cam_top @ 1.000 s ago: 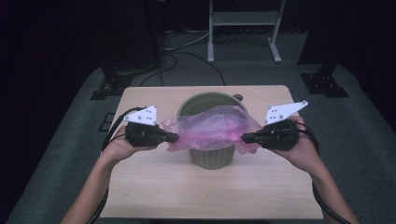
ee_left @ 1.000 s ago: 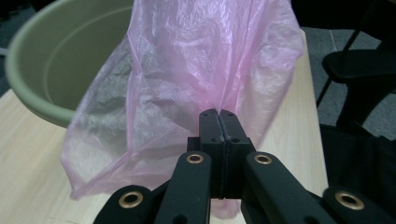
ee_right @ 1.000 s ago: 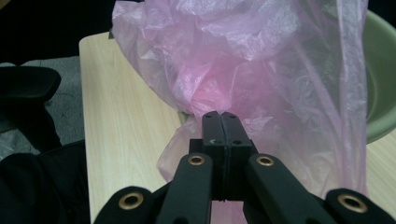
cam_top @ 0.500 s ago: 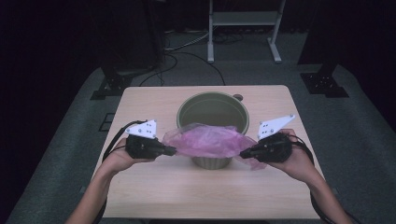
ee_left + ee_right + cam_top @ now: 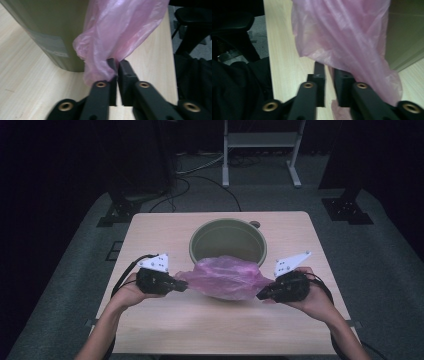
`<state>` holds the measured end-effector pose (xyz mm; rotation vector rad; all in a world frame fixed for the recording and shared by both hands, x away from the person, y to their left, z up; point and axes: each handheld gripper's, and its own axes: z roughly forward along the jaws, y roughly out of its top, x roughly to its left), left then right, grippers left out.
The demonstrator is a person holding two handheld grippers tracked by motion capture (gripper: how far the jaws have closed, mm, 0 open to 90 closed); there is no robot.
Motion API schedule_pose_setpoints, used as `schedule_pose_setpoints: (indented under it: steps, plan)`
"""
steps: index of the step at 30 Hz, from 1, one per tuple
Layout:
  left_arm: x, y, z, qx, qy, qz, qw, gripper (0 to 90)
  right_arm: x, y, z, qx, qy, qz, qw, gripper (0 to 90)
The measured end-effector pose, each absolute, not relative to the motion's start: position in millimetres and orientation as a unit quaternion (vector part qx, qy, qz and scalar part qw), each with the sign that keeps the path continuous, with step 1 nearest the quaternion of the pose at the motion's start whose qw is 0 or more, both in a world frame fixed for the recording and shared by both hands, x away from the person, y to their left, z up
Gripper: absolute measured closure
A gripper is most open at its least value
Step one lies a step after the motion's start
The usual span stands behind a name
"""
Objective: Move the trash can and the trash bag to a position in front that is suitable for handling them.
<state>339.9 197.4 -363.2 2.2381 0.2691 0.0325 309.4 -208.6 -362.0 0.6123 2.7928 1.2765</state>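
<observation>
A thin pink plastic bag (image 5: 225,277) hangs over the near rim of an olive-green bucket (image 5: 227,221) standing on the wooden table (image 5: 220,325). My left gripper (image 5: 184,286) is at the bag's left end and my right gripper (image 5: 260,295) at its right end, both low over the table. In the left gripper view the jaws (image 5: 117,63) have just been opening to a narrow slit, with a fold of the bag (image 5: 120,27) at their tips. In the right gripper view the jaws (image 5: 329,68) have just been opening too; the bag (image 5: 342,32) drapes over one jaw and bare wood shows in the gap.
The bucket (image 5: 50,30) stands just behind both grippers. Bare table lies in front of the bucket and to both sides. Dark floor, cables and a metal stand (image 5: 260,150) lie beyond the far edge. A black chair (image 5: 232,30) is beside the table.
Both hands have sunk toward the table and come nearer the person. The bag, earlier stretched above the bucket's mouth, now sags against its near side.
</observation>
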Motion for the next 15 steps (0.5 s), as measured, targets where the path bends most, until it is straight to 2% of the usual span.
schedule_pose_setpoints:
  steps: [4,9,15]
  plan:
    - [334,206,-357,0.896,0.115,0.013,0.429,72.7,298,-219,-355,0.195,0.888,0.416,0.007,71.2]
    - [324,219,-352,0.900,0.124,0.016,0.418,67.0,286,-233,-346,0.197,0.882,0.427,0.011,68.1]
    - [312,235,-344,0.898,0.137,0.026,0.417,63.6,271,-243,-332,0.192,0.877,0.440,0.019,64.7]
